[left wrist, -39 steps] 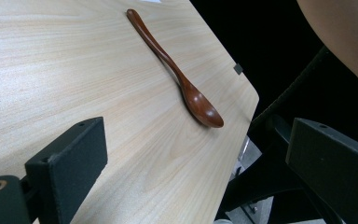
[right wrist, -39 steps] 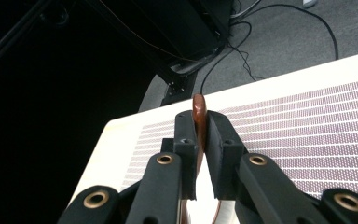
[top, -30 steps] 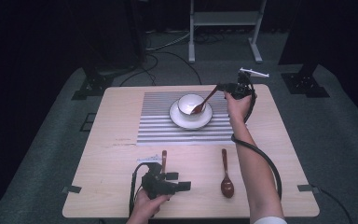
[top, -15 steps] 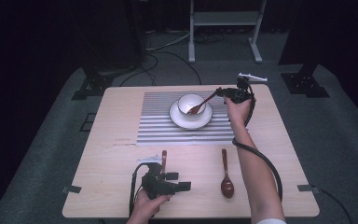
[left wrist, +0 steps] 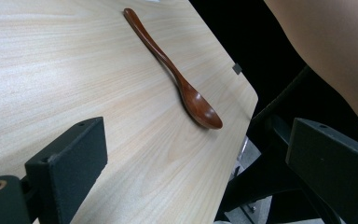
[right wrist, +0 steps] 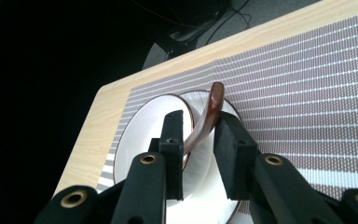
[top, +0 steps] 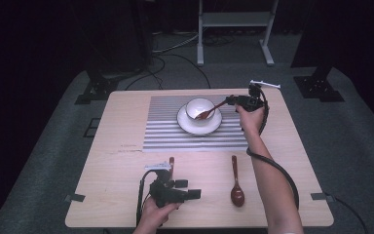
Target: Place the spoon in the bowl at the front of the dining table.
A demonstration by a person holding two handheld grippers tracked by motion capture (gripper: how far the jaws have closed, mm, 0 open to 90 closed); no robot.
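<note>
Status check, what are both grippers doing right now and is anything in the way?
Right gripper shut on spoon over the cup. Left gripper open, resting near the table edge. Second spoon lies clear, nothing blocking.

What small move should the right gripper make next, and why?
Probably open the fingers a little to let go of the spoon. The right gripper holds its handle, and the spoon's bowl already sits in the cup on the saucer, so it looks placed.
</note>
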